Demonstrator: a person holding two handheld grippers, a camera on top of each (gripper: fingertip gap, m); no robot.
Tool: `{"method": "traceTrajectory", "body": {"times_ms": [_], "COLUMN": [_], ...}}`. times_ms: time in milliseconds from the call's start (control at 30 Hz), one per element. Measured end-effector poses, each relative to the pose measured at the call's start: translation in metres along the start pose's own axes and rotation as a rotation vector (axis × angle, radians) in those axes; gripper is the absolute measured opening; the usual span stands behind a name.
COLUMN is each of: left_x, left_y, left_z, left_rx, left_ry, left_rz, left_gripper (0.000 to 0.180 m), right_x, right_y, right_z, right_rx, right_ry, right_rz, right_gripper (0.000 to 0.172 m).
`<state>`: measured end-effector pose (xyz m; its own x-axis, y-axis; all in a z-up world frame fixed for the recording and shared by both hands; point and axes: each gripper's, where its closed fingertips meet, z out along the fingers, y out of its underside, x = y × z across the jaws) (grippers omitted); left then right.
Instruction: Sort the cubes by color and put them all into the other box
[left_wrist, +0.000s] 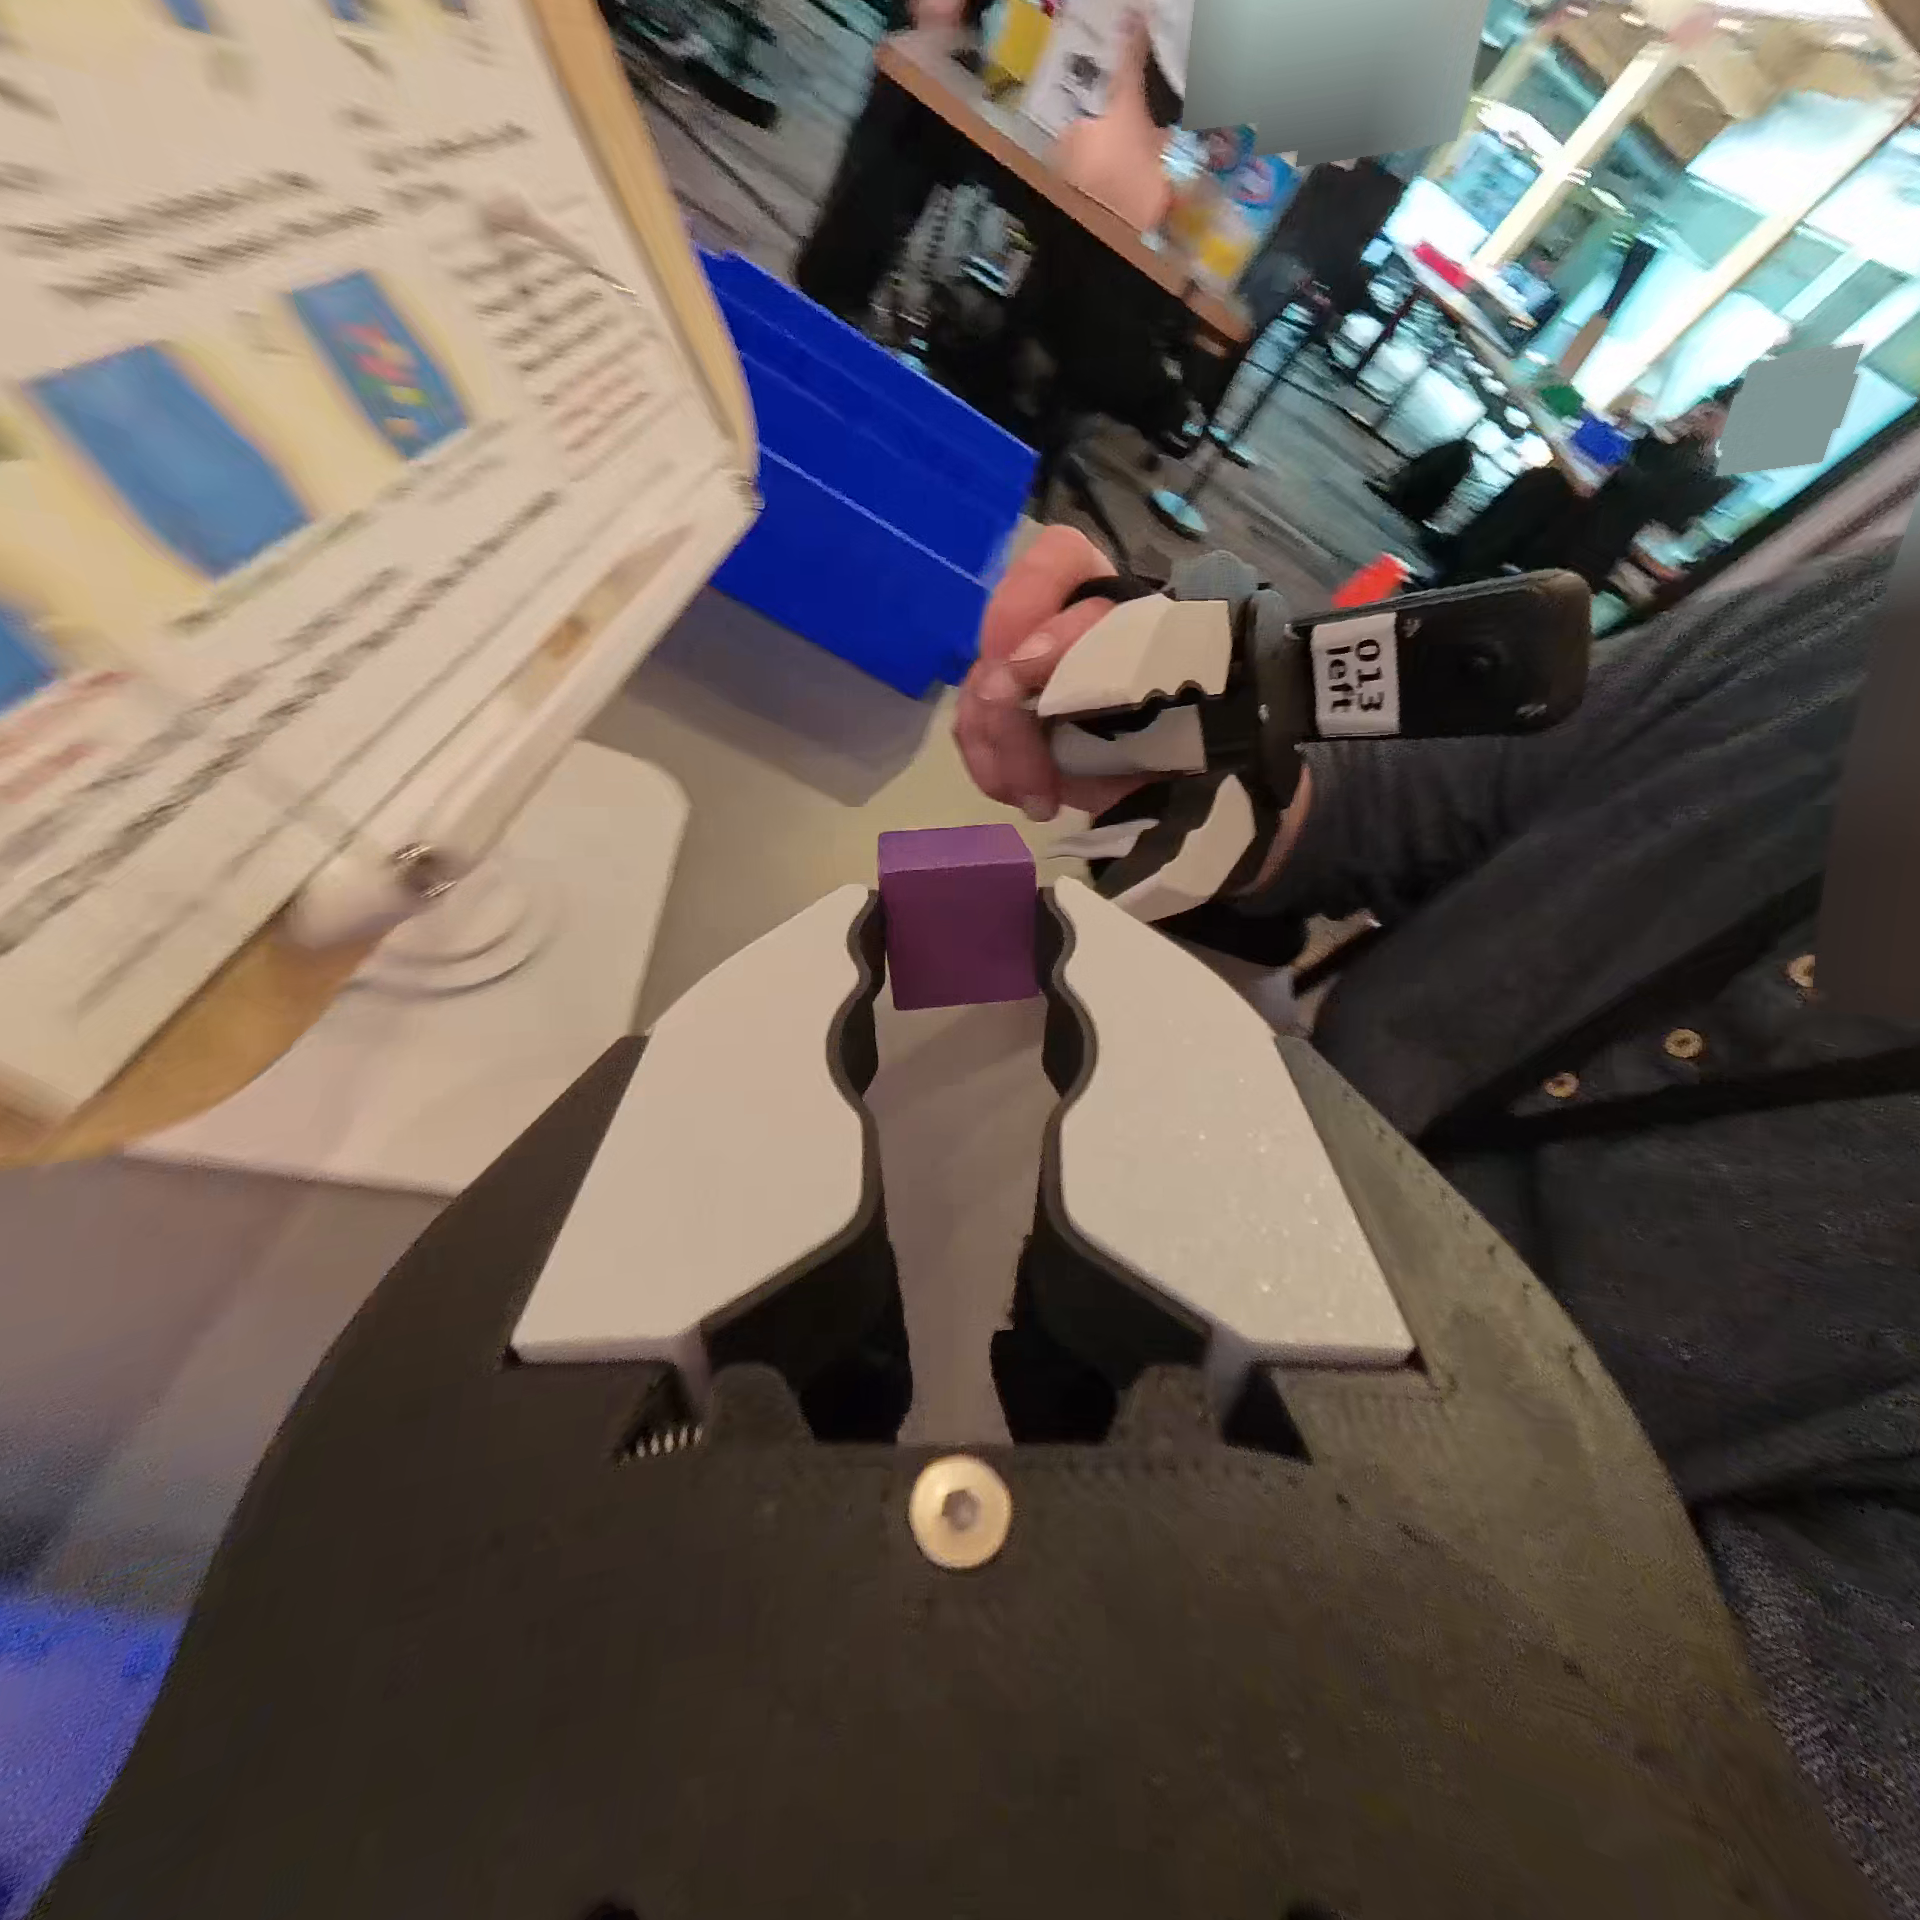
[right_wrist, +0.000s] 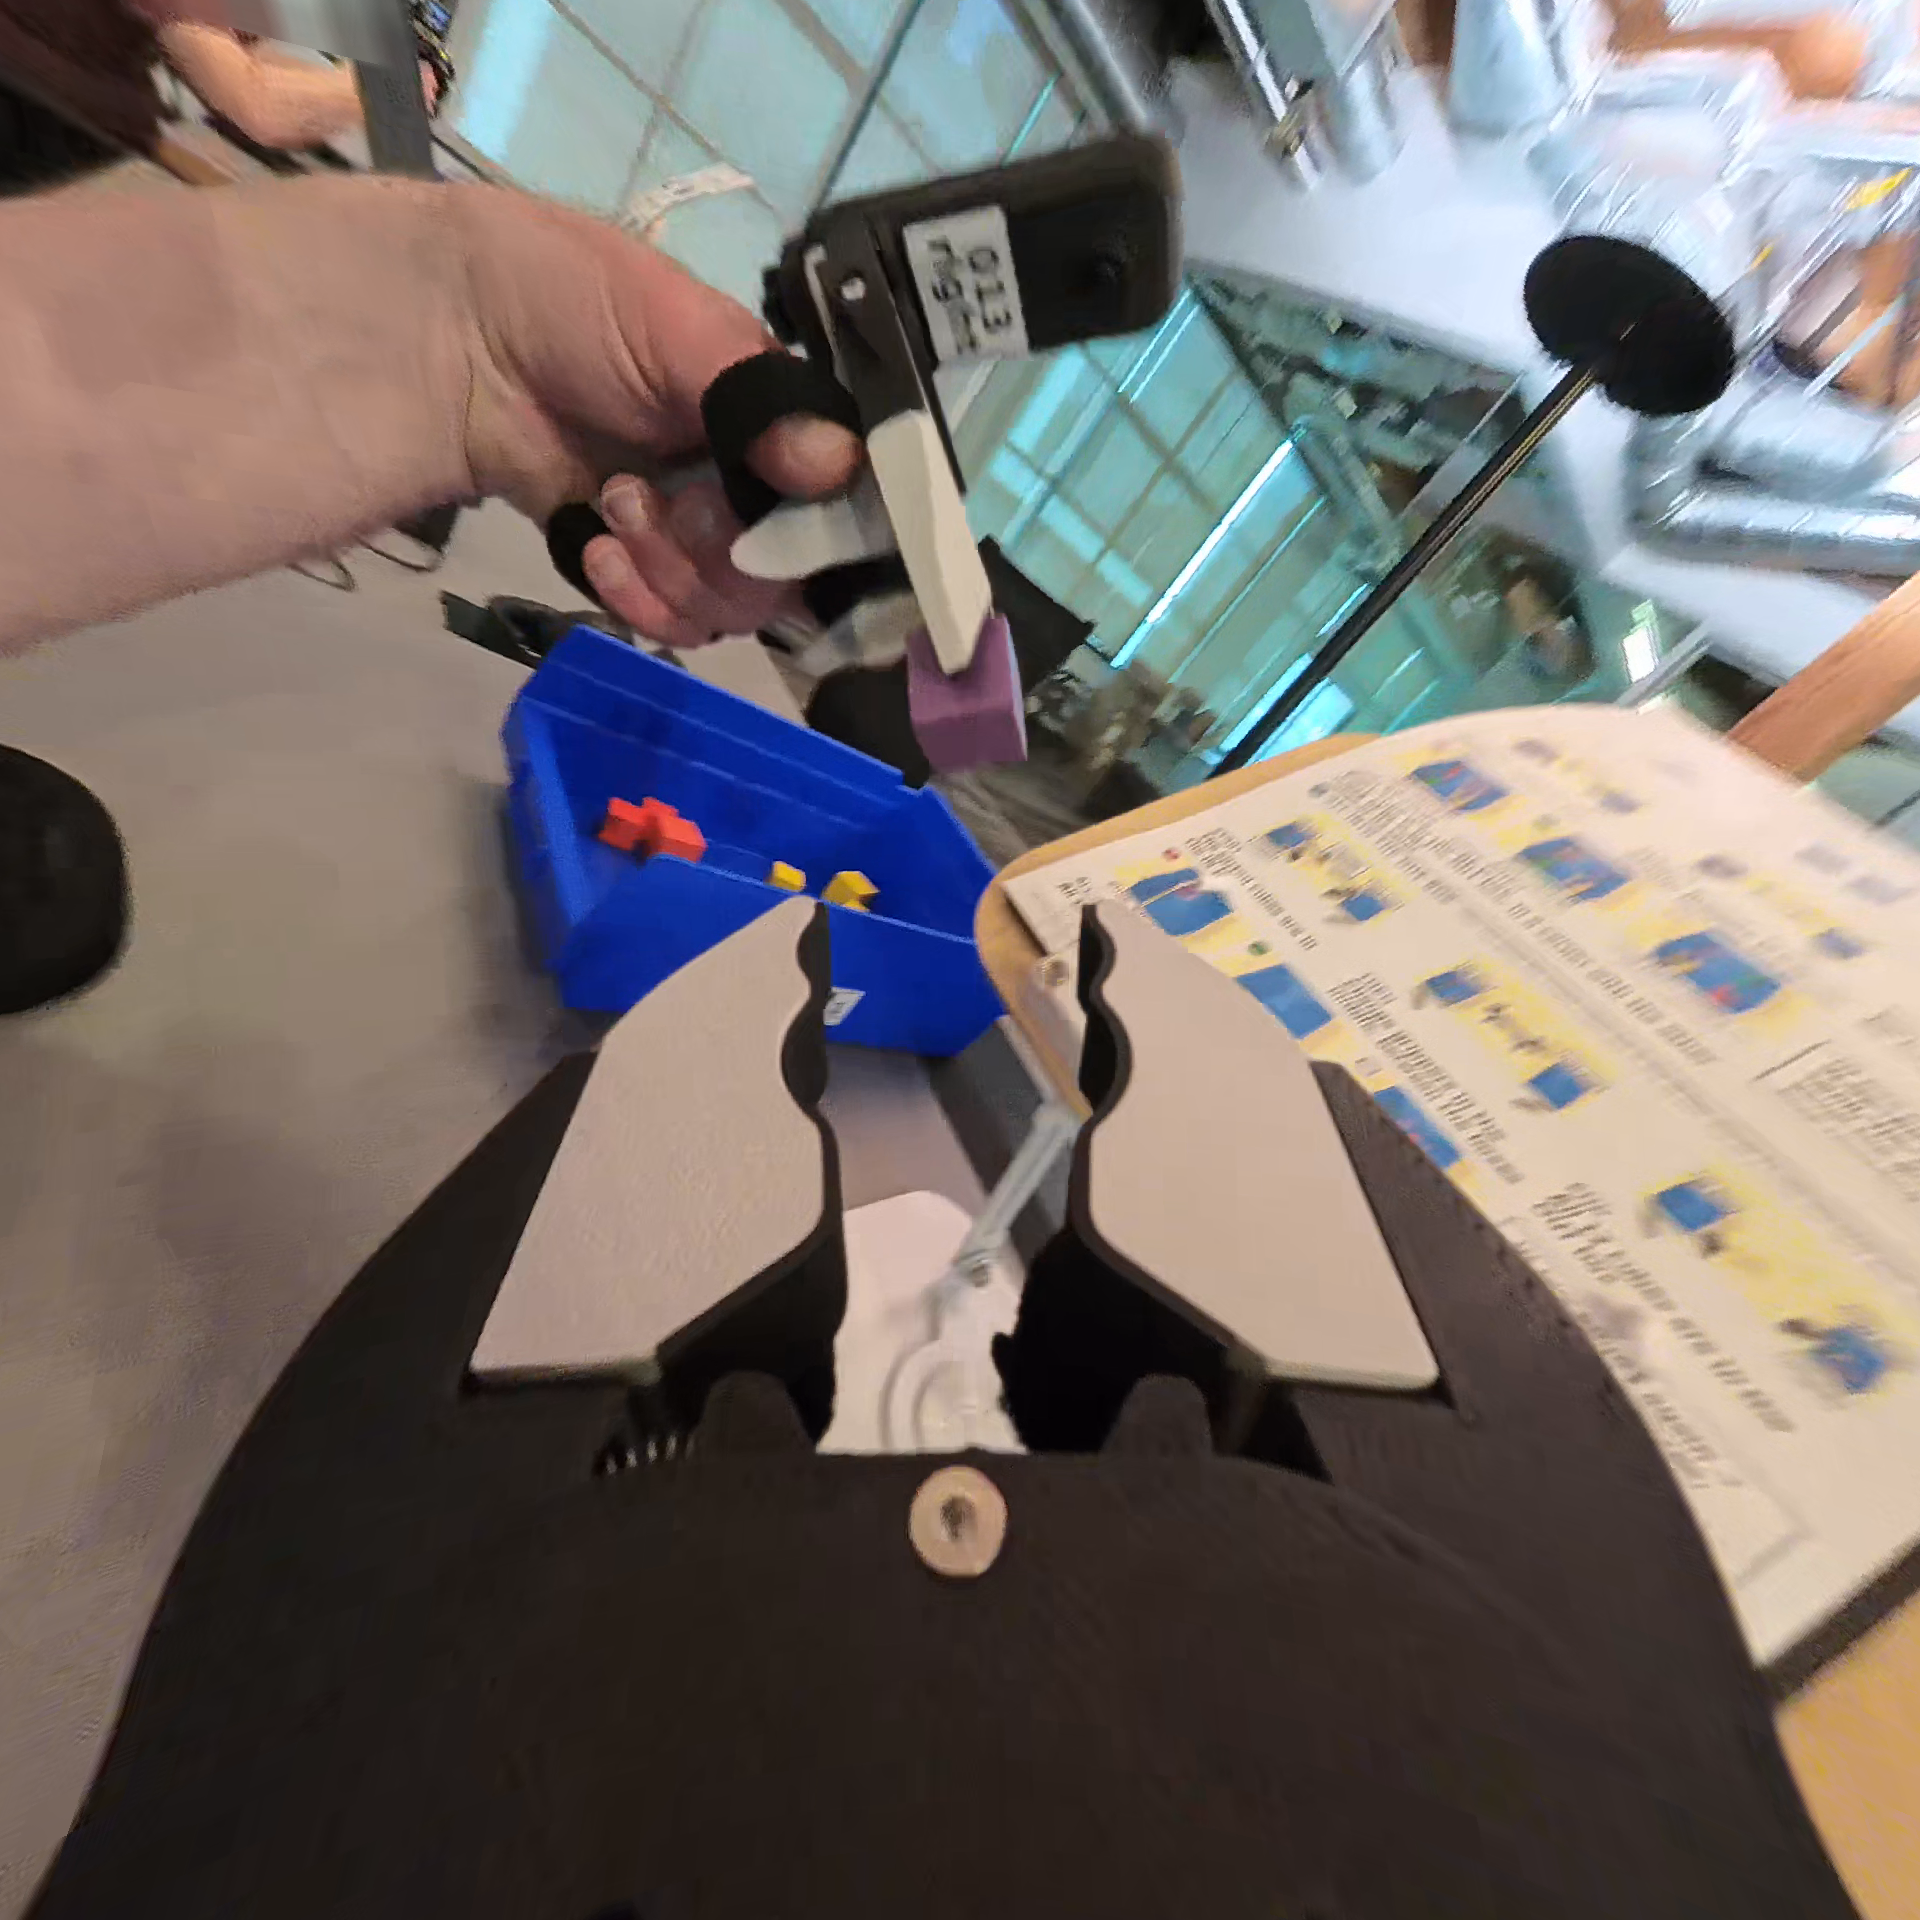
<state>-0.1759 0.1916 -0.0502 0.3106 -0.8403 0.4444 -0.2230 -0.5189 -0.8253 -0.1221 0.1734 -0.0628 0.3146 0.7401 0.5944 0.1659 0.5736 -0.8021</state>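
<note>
Left wrist view: instruction board (left_wrist: 312, 468), blue box (left_wrist: 862, 488) with interior hidden, left gripper (left_wrist: 958, 914) clamping a purple cube (left_wrist: 961, 925) in the air. Right wrist view alone shows the box contents, red cubes (right_wrist: 649, 828) and yellow cubes (right_wrist: 826, 883); right gripper (right_wrist: 951, 935) spread, gripping nothing.

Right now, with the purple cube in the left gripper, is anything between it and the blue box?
Nothing visible blocks the way. The left gripper holds the purple cube in the air near the blue box, whose top is open. The tilted instruction board stands beside the box, not over it.
</note>
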Motion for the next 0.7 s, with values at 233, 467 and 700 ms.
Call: {"method": "traceTrajectory", "body": {"times_ms": [233,467,700], "left_x": [0.023,0.033,0.041], "left_y": [0.004,0.003,-0.018], "left_z": [0.065,0.078,0.077], "left_rx": [-0.063,-0.048,0.054], "left_ry": [0.261,0.363,0.365], "left_rz": [-0.031,-0.059,-0.058], "left_gripper": [0.028,0.027,0.036], "right_x": [0.012,0.011,0.038], "right_y": [0.003,0.007,-0.002], "right_z": [-0.004,-0.005,-0.020], "right_rx": [-0.040,-0.042,-0.032], "right_ry": [0.113,0.136,0.178], "right_rz": [-0.209,-0.291,-0.264], "right_gripper": [0.048,0.028,0.028]}}
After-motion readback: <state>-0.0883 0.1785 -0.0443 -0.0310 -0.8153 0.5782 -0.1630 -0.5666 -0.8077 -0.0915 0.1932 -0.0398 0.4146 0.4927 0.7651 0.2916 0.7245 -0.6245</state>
